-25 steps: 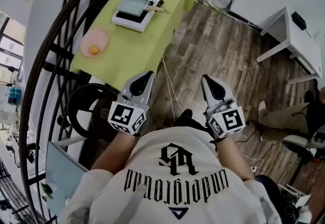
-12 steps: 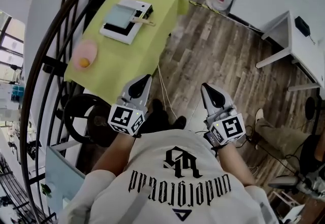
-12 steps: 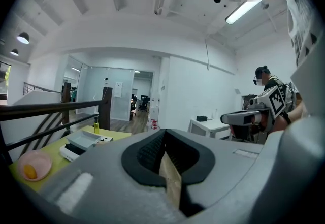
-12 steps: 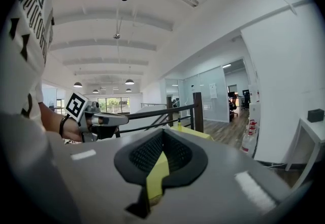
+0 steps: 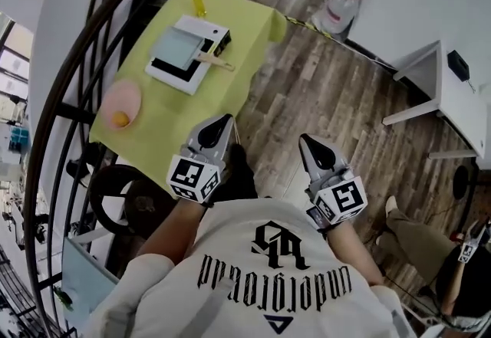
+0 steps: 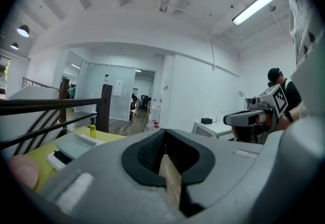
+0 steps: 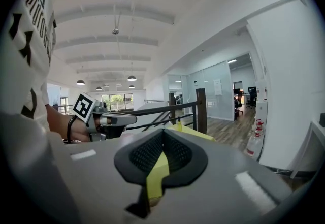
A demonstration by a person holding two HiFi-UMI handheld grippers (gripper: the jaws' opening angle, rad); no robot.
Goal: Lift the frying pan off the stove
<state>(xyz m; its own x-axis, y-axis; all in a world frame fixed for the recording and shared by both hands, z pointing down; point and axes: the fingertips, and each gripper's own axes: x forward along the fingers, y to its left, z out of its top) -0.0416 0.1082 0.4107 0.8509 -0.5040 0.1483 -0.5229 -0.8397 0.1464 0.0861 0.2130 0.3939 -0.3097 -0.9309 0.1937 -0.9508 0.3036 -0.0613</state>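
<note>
A square grey frying pan [image 5: 176, 44] with a wooden handle [image 5: 214, 62] sits on a white and black stove [image 5: 205, 35] on the green-covered table [image 5: 230, 18]. In the left gripper view the stove [image 6: 71, 145] shows low at the left, well ahead. My left gripper [image 5: 223, 120] hangs over the table's near corner, shut and empty. My right gripper [image 5: 304, 139] is over the wooden floor, also shut with nothing in it. Both are held level in front of the person's chest, far short of the pan. The shut jaws show in each gripper view, left gripper [image 6: 164, 135] and right gripper [image 7: 162, 139].
A pink plate [image 5: 123, 99] with an orange thing [image 5: 120, 119] lies on the table's left. A yellow bottle [image 5: 197, 2] stands at its far end. A black curved railing [image 5: 73, 60] runs along the left. White desks [image 5: 441, 72] and a seated person [image 5: 418, 241] are at the right.
The table with the stove has come nearer and shifted left in the head view as the person walked toward it. Both grippers stayed shut and kept their pose.
</note>
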